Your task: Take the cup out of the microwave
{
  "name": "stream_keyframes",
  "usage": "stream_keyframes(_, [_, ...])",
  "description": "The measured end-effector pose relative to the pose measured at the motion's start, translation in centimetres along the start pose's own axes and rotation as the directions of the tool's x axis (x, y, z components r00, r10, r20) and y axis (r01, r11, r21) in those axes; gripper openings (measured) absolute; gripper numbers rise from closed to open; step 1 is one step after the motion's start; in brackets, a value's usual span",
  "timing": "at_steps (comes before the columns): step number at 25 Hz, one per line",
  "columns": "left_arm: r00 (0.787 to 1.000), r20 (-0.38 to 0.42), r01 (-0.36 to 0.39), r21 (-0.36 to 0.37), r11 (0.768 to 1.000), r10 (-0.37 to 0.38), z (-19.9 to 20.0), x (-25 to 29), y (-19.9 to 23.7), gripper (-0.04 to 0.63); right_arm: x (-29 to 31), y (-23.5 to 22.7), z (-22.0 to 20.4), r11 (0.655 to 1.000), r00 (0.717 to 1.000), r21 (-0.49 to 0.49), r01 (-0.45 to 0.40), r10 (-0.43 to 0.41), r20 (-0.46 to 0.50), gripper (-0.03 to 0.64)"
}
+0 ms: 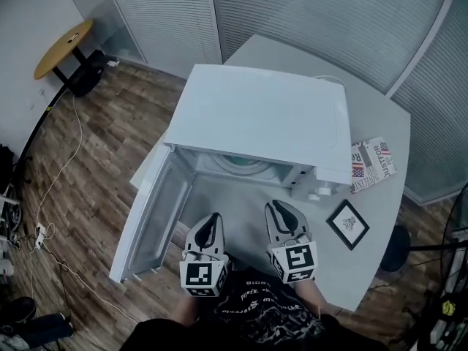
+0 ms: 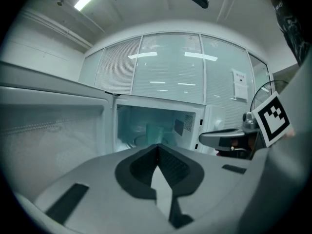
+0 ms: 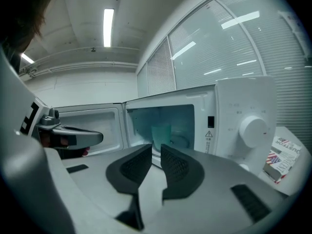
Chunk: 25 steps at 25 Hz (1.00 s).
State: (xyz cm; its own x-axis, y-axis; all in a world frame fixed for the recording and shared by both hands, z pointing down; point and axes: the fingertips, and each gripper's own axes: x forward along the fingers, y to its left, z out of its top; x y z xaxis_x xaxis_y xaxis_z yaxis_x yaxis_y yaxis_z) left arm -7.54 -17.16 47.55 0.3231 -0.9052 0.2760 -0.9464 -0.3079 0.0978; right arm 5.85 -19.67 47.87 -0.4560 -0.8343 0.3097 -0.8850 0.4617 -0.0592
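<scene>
Left claw (image 1: 212, 221) and right claw (image 1: 282, 210) are facing the open microwave (image 1: 263, 115).
Over the counter (image 1: 369, 265), the left claw is sitting pinched together and the right is standing a narrow slit apart, both empty; beyond them, the door (image 1: 150, 218) is hanging swung left and the pale cup (image 3: 161, 132) is standing inside the microwave.

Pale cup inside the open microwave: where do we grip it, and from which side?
I'd grip the pale green translucent cup across its side wall near mid-height. Come in level through the open front of the white microwave oven: the cup stands upright, shows no handle, and the cavity roof and walls block top and side approaches.
</scene>
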Motion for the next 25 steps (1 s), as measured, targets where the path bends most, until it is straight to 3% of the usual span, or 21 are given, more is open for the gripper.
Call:
stream_keyframes(7, [0.999, 0.007, 0.042, 0.026, 0.999, -0.042, 0.5, 2.1, 1.9, 0.006, 3.4, 0.8, 0.3, 0.998, 1.000, 0.062, -0.011, 0.011, 0.004, 0.167])
stream_keyframes(10, [0.998, -0.013, 0.066, 0.039, 0.997, -0.065, 0.5, 2.5, 2.2, 0.006, 4.9, 0.7, 0.3, 0.996, 1.000, 0.086, 0.004, -0.003, -0.006, 0.264])
stream_keyframes(16, [0.994, -0.034, 0.110, 0.044, 0.993, -0.108, 0.2, 3.0, 2.6, 0.006, 8.2, 0.3, 0.3, 0.995, 0.997, 0.086, 0.047, -0.042, -0.061, 0.321])
stream_keyframes(25, [0.988, -0.059, 0.149, 0.050, 0.988, -0.146, -0.2, 3.7, 2.9, 0.006, 12.2, -0.5, 1.0, 0.991, 0.993, 0.070, 0.110, -0.107, -0.042, 0.365])
